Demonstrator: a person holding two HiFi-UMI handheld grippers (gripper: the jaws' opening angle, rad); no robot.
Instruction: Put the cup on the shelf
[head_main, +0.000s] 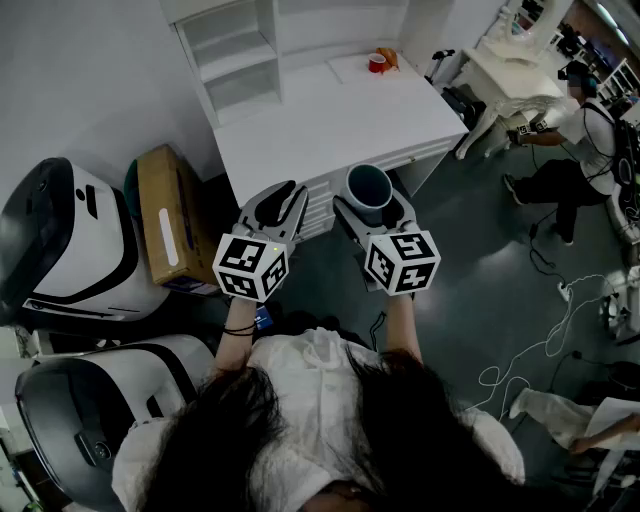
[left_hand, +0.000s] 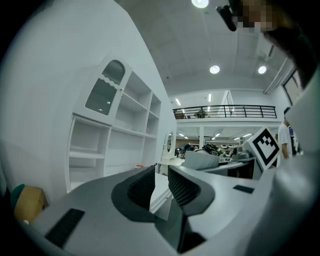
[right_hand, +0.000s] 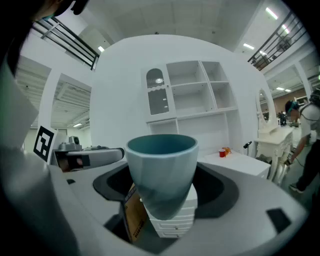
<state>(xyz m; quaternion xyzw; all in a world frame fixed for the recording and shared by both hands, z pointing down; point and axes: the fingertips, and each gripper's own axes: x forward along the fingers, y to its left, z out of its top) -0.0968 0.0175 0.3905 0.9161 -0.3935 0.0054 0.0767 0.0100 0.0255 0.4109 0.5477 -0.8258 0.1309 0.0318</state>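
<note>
cup (right_hand: 161, 170) upright, pinched in right gripper (right_hand: 162, 192) jaws; left gripper (left_hand: 159, 186) jaws slightly apart, nothing between.

walls (head_main: 90, 80): plain white | floor (head_main: 480, 250): dark grey | furniture: white desk (head_main: 340, 125), open white shelf unit (head_main: 235, 50) at its back, white dressing table (head_main: 510, 70) off right | light: round ceiling lights (left_hand: 214, 69), bright enough | upstairs: railed balcony (left_hand: 225, 111)

The cup (head_main: 368, 186) sits between the jaws of the right gripper (head_main: 372, 202), over the near edge of the desk (head_main: 340, 125). The shelf (head_main: 235, 55) stands on the desk's far left; a box (head_main: 165, 215) lies left of the desk.
</note>
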